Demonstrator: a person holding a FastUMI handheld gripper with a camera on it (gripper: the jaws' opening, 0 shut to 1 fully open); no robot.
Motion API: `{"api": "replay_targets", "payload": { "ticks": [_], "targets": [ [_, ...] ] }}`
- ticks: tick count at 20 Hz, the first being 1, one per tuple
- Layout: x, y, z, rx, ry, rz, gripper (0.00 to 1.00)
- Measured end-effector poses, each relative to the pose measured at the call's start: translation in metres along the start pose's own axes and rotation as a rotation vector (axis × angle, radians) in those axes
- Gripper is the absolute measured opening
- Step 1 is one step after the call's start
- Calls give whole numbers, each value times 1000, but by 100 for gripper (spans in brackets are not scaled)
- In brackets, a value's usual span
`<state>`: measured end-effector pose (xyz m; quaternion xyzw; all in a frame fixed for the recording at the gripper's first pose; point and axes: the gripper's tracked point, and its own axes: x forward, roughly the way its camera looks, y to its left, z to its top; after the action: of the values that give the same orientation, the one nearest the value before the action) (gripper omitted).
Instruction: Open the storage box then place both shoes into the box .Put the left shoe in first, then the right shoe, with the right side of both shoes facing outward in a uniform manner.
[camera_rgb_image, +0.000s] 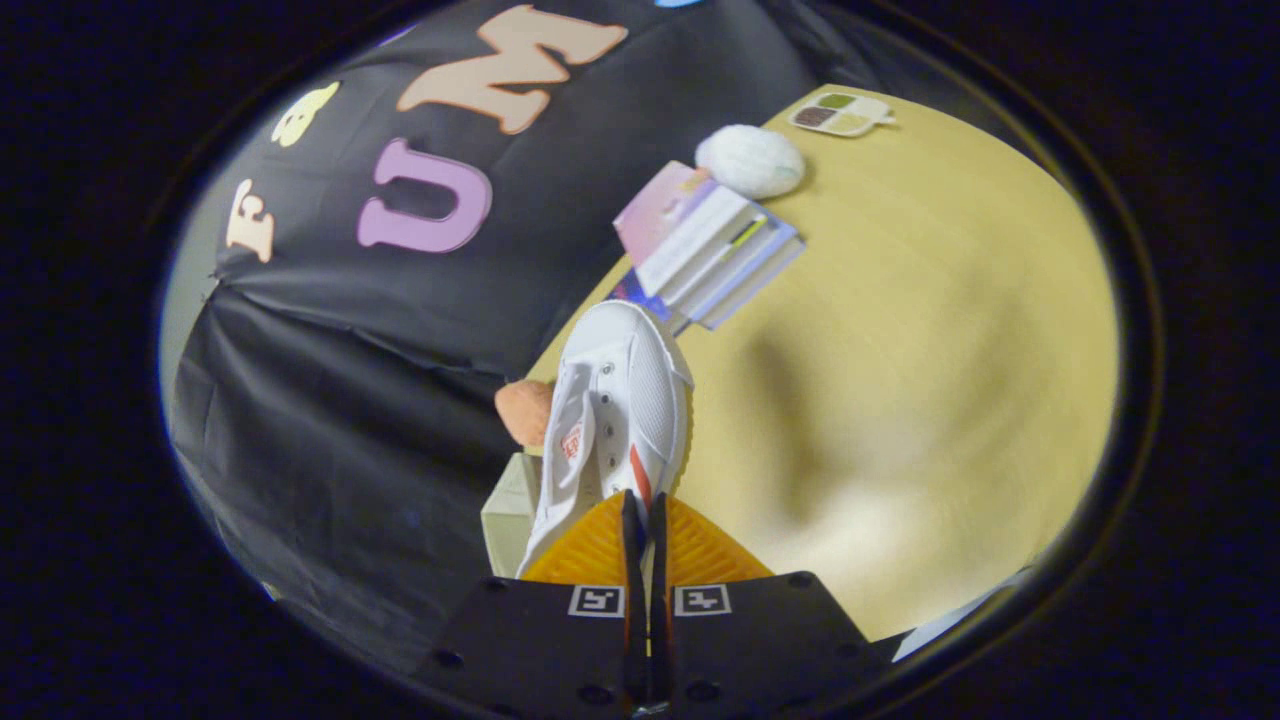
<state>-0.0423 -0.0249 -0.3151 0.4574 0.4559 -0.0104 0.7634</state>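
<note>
The tongs (645, 510) are seen nearly closed, with just a thin slit left between the two fingers, and the heel end of a white shoe (620, 420) is pinched in that slit. The shoe is held up off the yellow counter (930, 380), toe pointing away from the fingers, with its eyelets and a red-orange stripe showing near the grip. A small orange patch can be made out on the tongue.

Just beside the shoe, on the side toward the black booth wall, a round orange-brown fuzzy thing (527, 410) is spotted, and below it a pale boxy object (510, 515) that can't be identified properly. Beyond the toe, a stack of books (715, 255) is laid on the counter, a white fluffy ball (750, 160) is parked just past them, and a small palette-like tray (840, 114) with coloured wells is set farther off near the counter's far edge.
</note>
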Motion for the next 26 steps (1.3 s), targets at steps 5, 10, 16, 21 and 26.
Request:
{"api": "replay_targets", "payload": {
  "ticks": [5,10,16,21,26],
  "targets": [
    [25,89,-41,-102,111,140,4],
    [55,115,-106,-189,262,132,4],
    [74,126,-131,-218,309,132,3],
    [78,127,-118,-228,289,126,3],
    [74,127,-110,-219,264,128,3]
  ]
}}
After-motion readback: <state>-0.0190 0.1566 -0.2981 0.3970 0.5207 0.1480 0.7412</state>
